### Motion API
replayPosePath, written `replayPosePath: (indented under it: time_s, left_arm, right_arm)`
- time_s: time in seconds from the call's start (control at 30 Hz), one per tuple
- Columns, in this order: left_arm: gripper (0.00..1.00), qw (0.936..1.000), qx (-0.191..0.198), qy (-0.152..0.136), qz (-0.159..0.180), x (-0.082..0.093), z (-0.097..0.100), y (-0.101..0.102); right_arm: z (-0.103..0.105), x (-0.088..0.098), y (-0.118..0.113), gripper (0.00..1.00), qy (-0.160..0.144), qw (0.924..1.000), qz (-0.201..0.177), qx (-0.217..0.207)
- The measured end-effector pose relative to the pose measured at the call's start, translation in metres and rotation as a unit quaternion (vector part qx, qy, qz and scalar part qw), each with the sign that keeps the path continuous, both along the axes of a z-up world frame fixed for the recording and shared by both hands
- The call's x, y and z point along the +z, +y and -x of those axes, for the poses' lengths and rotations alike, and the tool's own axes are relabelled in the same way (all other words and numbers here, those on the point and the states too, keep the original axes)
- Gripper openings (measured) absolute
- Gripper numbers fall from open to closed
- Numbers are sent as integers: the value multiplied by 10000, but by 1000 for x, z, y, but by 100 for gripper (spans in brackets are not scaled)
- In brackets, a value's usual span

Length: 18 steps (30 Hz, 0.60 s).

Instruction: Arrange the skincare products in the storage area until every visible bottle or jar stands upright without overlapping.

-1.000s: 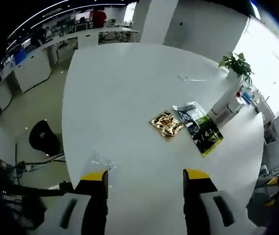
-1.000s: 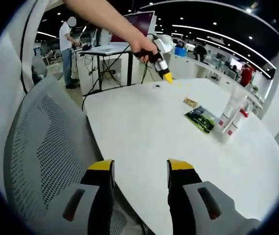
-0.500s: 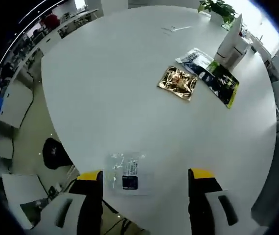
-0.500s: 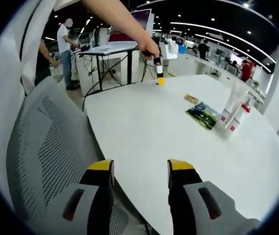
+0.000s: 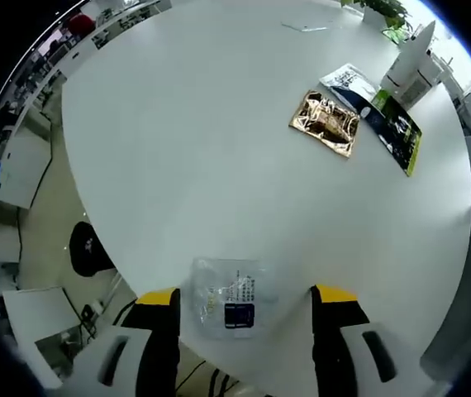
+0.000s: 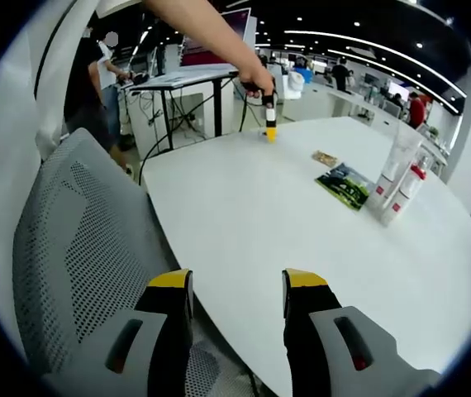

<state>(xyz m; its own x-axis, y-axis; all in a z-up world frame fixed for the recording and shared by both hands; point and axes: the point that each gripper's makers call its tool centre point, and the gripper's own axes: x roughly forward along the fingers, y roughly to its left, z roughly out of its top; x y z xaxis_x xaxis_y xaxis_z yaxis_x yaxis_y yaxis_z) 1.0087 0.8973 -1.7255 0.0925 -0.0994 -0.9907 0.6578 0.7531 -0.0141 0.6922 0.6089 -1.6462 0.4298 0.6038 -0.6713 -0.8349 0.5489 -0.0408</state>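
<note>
Two jaws on your left gripper (image 5: 245, 298) are coming down over the clear plastic sachet (image 5: 230, 298) at the near edge of the white table (image 5: 202, 149). A second ago that packet was barely peeking in at the bottom of the left gripper view; now it's sitting right between the spread jaws, so you're lining up a pick, though nothing is clamped yet. The gold sachet (image 5: 326, 123) and the dark green sachet (image 5: 384, 124) are drifting up toward 1 o'clock as you tilt down, and the white tubes (image 5: 413, 62) are standing upright just past them. Those tubes look fine already; it's the flat packets that need sorting. Your right gripper (image 6: 235, 285) is hanging wide open and empty over the table edge beside the mesh chair (image 6: 78, 248), tubes at 2 o'clock.
</note>
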Motion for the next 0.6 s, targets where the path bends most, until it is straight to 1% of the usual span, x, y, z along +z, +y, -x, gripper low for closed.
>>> replayPosePath:
  time_s: [0.23, 0.37, 0.5, 0.6]
  left_arm:
    - [63, 9999, -105, 83, -41, 0, 2, 2]
    - [60, 10000, -21, 67, -28, 1, 2, 2]
    - [53, 9999, 3, 95, -59, 2, 5, 2]
    - [45, 9999, -45, 98, -55, 4, 8, 1]
  right_arm:
    - [0, -1, -1, 40, 5, 10000, 27, -15]
    - [0, -1, -1, 40, -1, 10000, 42, -22]
    - [-1, -1, -2, 40, -20, 10000, 48, -35]
    - [-1, 0, -2, 40, -39, 10000, 39, -30]
